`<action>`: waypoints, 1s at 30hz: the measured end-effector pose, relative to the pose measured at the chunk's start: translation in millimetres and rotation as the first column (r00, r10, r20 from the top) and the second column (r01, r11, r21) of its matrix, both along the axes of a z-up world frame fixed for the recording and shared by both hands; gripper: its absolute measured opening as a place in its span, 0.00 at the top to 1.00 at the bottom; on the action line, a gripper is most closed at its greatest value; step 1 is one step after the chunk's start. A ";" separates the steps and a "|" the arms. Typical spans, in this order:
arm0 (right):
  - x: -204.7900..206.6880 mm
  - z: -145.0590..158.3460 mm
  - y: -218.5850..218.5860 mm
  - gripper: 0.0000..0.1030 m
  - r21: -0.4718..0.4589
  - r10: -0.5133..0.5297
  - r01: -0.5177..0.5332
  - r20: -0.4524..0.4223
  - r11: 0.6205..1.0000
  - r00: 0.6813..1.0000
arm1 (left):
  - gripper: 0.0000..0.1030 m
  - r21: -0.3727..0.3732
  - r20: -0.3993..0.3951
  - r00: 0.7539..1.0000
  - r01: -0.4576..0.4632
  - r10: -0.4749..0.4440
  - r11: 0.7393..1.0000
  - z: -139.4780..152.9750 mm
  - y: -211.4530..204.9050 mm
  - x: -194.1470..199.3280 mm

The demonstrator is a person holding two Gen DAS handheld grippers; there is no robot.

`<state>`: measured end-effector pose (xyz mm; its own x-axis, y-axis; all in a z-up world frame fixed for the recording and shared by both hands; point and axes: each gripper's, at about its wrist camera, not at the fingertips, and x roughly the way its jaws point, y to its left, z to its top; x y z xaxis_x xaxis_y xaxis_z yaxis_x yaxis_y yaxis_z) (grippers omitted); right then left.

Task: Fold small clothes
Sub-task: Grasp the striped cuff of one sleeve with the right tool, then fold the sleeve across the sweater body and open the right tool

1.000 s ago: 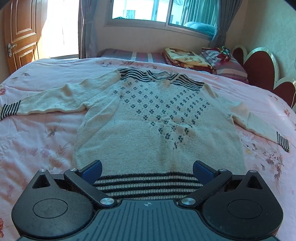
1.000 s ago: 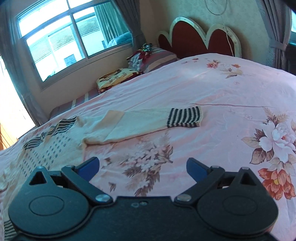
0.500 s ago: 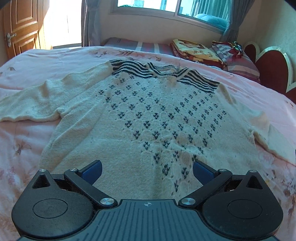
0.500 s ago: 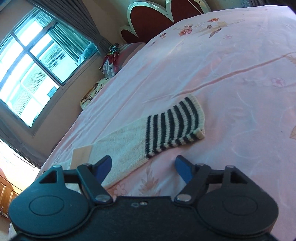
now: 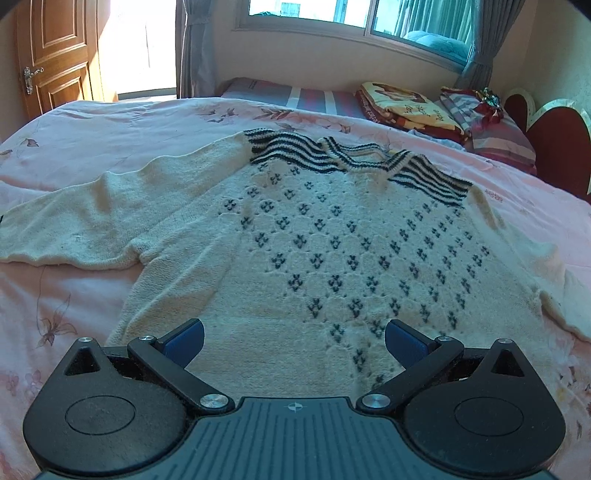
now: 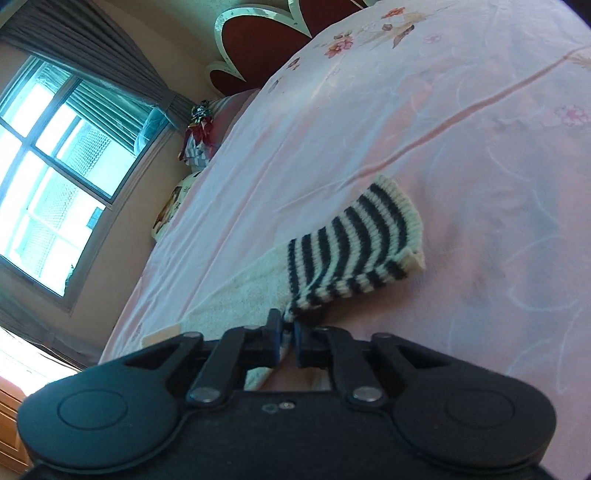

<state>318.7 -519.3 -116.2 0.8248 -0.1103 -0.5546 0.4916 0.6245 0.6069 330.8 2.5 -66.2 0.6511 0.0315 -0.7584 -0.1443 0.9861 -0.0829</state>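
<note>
The cream knitted sweater with dark diamond motifs and black-and-white striped shoulders lies flat, front up, on the pink floral bedsheet, neckline pointing toward the window. One long cream sleeve stretches out to the left across the bed. The left tool hovers over the lower body of the sweater, its 2 blue-padded fingers spread wide apart, released, nothing between them.

Over on the other side, the right tool is down low at the end of the other sleeve, and its jaws are clenched tight on the cream knit just behind the black-and-white striped cuff. A fold of fabric is bunched up between the pads; the cuff itself fans out beyond the fingertips, lying on the sheet.

At the head of the bed stands a dark red scalloped headboard with a pale trim. A stack of folded blankets and striped pillows sits below the window, grey curtains hang beside it, and a brown wooden door is at the far left.
</note>
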 end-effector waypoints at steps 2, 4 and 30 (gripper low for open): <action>13.3 17.2 19.2 0.94 -0.120 0.083 -0.083 -0.006 0.989 0.997 | 0.00 0.013 -0.012 1.000 0.001 -0.001 1.000 -3.7 12.6 1.8; 27.4 35.0 48.8 0.94 -0.235 0.176 -0.175 -0.018 0.956 0.984 | 0.00 0.007 -0.004 1.000 0.013 -0.013 1.000 -6.5 25.6 4.4; 16.4 35.5 330.3 0.67 -0.489 0.704 -0.696 -0.210 0.525 0.678 | 0.00 -0.344 0.072 0.980 0.197 -0.184 0.918 -6.9 71.8 62.2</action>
<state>335.1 -189.1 -80.8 0.7664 0.2577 -0.5884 -0.2436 0.9642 0.1050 393.0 74.3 -73.1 0.6464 -0.3569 -0.6743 0.0532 0.9027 -0.4269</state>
